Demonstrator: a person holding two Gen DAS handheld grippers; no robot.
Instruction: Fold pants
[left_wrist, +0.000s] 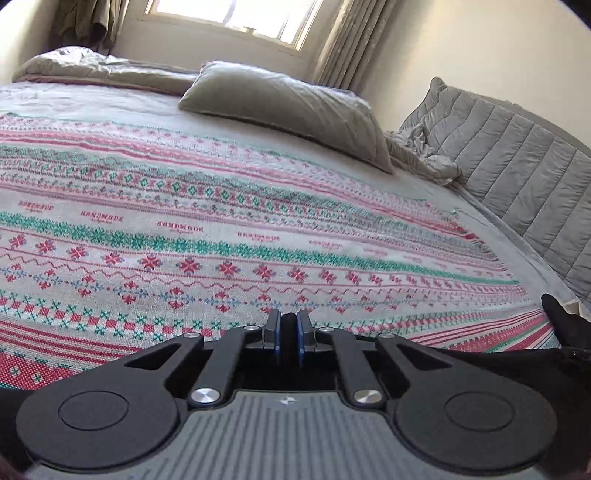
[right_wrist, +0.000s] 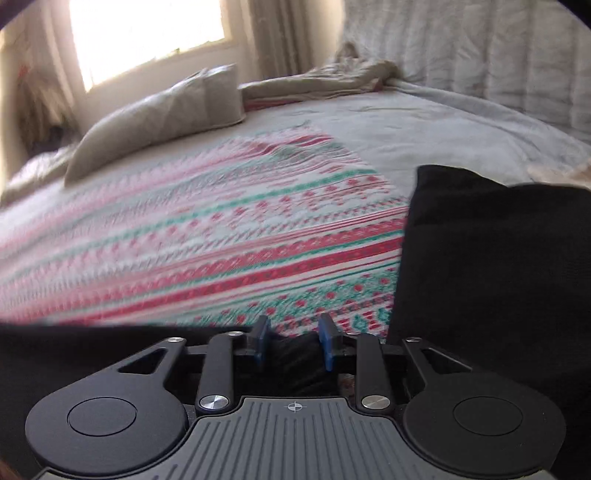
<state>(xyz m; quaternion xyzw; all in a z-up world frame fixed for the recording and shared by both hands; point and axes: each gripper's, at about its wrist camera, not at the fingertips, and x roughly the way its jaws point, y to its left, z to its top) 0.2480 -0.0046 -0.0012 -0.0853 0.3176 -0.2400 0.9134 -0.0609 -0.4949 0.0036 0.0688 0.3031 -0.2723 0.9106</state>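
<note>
Black pants (right_wrist: 491, 266) drape over patterned blanket (right_wrist: 221, 229); pillow (right_wrist: 159, 118) beyond.

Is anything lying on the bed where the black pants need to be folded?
Nothing visible. The black pants are gathered at both grippers, and ahead lies only the patterned blanket. The grey pillow sits farther back, near the window.

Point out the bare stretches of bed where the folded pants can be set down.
Free: patterned blanket between the pillow and the left gripper; plain sheet beyond its edge. Crowded: black pants near the right gripper.
</note>
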